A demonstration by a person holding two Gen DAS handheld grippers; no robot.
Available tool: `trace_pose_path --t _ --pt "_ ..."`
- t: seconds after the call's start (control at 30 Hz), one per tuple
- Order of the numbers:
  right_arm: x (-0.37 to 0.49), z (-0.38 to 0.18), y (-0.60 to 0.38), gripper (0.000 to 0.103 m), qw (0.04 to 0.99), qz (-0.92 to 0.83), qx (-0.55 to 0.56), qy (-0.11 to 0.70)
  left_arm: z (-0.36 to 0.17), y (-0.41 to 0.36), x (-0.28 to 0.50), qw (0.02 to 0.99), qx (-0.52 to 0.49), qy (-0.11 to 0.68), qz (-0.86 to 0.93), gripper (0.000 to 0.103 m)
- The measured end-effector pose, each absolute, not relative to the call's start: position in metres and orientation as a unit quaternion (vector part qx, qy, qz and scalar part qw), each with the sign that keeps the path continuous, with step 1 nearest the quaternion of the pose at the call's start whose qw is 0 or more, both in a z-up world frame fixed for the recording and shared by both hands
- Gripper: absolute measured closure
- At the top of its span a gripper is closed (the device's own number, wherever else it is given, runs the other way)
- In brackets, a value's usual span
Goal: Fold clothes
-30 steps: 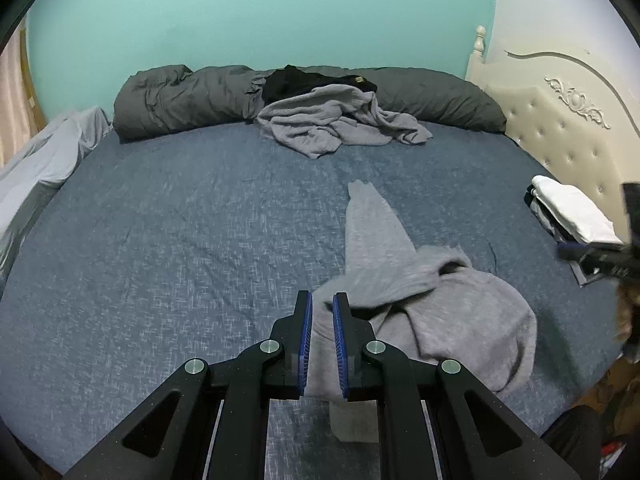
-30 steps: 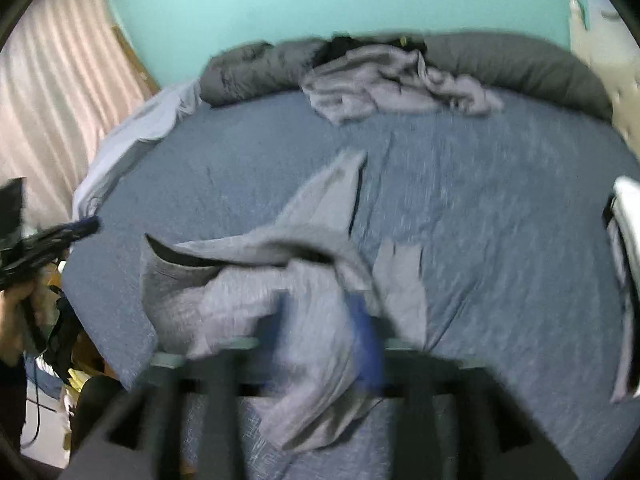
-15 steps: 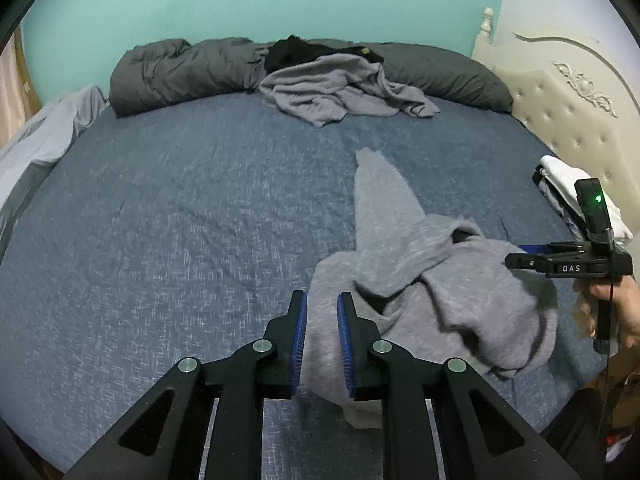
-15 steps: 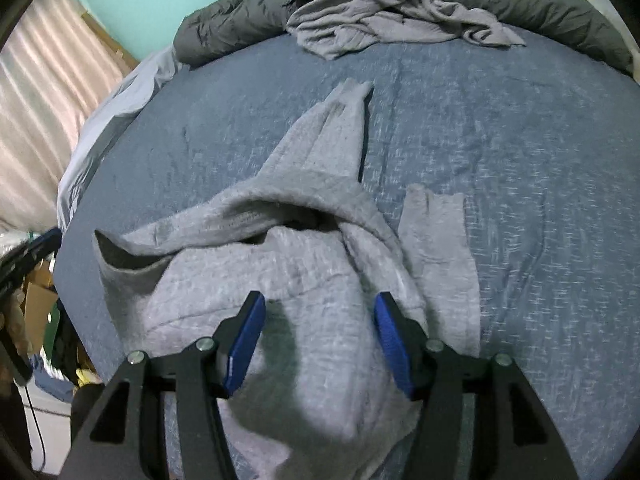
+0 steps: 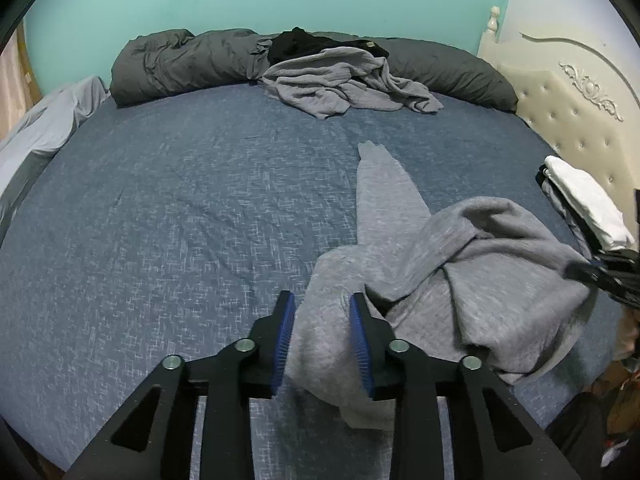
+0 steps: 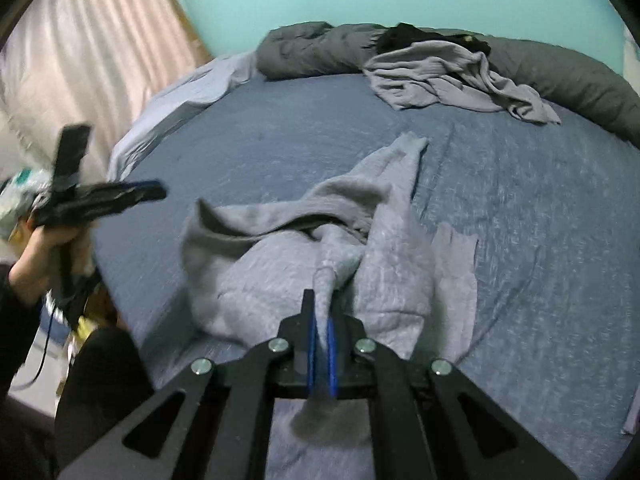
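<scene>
Right wrist view: your right tool pinches fold of crumpled grey knit sweater, blue pads pressed together on cloth. Sweater lies bunched at near edge of blue-sheeted bed, one sleeve stretched toward far side. Step, by my judgement: spreading garment flat before folding. Left tool spread wide, straddles sweater edge, gripping nothing. Next: close left on hem, pull apart. Your left hand holds handle low, level with bed edge.

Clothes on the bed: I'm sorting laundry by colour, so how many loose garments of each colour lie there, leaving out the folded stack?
Grey: 2, the sweater pinched by the right gripper and the crumpled garment
Black: 1, the black garment behind it
Total: 3
</scene>
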State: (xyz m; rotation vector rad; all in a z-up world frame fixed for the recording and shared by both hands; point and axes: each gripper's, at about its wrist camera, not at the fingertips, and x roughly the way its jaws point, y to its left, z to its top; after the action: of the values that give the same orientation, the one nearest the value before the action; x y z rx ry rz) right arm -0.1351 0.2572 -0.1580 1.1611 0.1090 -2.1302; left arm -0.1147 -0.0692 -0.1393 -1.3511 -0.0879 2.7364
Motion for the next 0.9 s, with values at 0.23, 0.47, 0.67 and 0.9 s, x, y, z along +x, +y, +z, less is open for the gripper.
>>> trace_pose_path --t 0.23,0.47,0.67,0.9 --pt "-0.102 -0.202 0.278 0.099 0.327 -0.786 0.516 0.095 -0.146 -0.055 -0.109 0.057 -0.457 -0.034 0.887 0.057" --pt "-0.100 -0.196 0.304 0.096 0.313 -0.793 0.519 0.057 -0.149 -0.055 -0.107 0.057 -0.462 -0.022 0.885 0.054" --pt "-0.118 -0.152 0.294 0.076 0.333 -0.822 0.461 0.009 -0.157 -0.059 -0.113 0.056 -0.473 -0.019 0.879 0.051" --pt "-0.152 -0.189 0.237 0.076 0.348 -0.801 0.486 0.031 -0.182 -0.051 -0.115 0.071 -0.495 -0.007 0.866 0.039"
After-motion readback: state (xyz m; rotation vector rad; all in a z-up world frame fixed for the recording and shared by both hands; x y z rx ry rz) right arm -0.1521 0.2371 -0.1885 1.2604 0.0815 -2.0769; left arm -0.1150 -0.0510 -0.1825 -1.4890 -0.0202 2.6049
